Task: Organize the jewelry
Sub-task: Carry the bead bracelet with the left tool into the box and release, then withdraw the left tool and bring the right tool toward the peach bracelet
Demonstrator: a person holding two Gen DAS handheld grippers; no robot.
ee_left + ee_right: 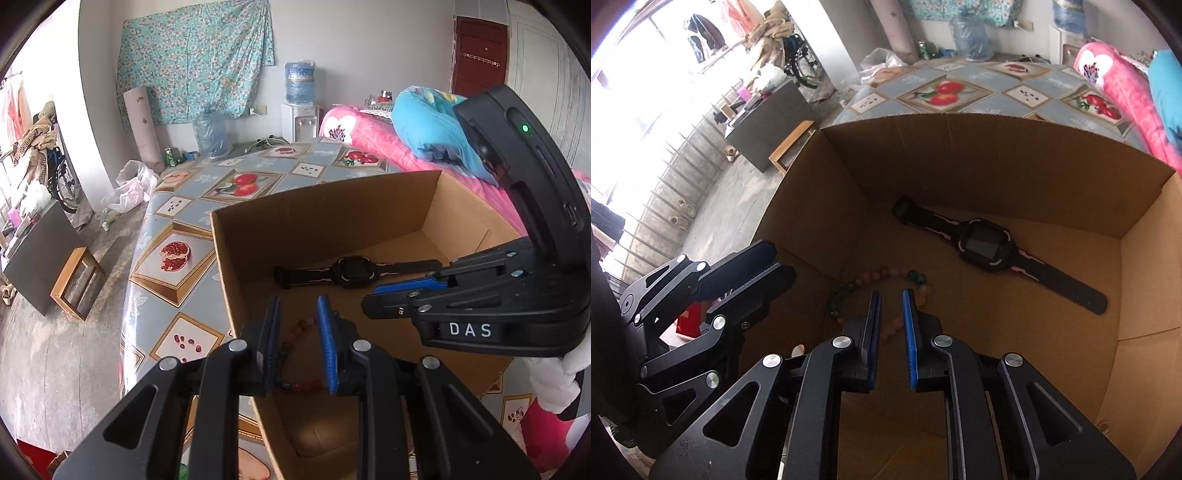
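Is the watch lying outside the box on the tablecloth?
No, the watch lies flat on the floor of the cardboard box, beside the bead bracelet.

Box walls (960, 158) around watch (986, 243), beads (882, 277).

Room, daylit. White wall (303, 33) hung with a teal floral cloth (192, 59). Dark red door (478, 55) at the far right, a hook rail on it. Bare grey concrete floor (55, 350). Water dispenser (300, 120) carrying a blue bottle, against the wall. Table (184, 206) under a fruit-print cover. Bed with a pink blanket (373, 136) and a blue pillow (428, 122). Wheelchair (64, 177) at left. Low wooden stool (77, 282). Bright barred window (635, 122), washed out.
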